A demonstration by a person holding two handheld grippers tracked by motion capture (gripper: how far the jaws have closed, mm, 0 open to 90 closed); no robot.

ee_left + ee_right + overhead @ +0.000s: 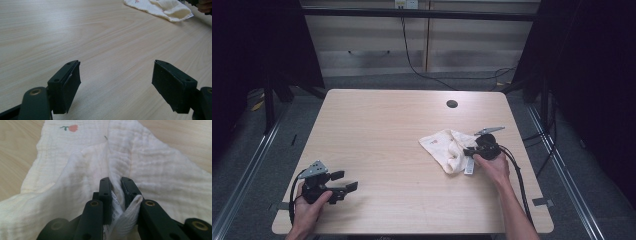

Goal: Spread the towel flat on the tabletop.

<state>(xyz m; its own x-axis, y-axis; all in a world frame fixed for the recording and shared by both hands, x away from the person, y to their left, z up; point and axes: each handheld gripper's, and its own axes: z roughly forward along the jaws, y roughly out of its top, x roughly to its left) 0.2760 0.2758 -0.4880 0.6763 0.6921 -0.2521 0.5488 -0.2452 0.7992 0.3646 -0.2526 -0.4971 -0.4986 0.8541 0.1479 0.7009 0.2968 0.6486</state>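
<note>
Cloth [447, 148], near table's [377, 125] right edge: thin, limp, light, non-fragile, pinched at bunched edge and care label by right gripper [117, 188]; left gripper [116, 85], spread and empty near front-left corner, best applied to free corner.

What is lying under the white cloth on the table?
The cloth lies directly on the wooden table, partly folded over itself. The right tool pinches one fold. Anything beneath the folds is covered and cannot be seen.
</note>
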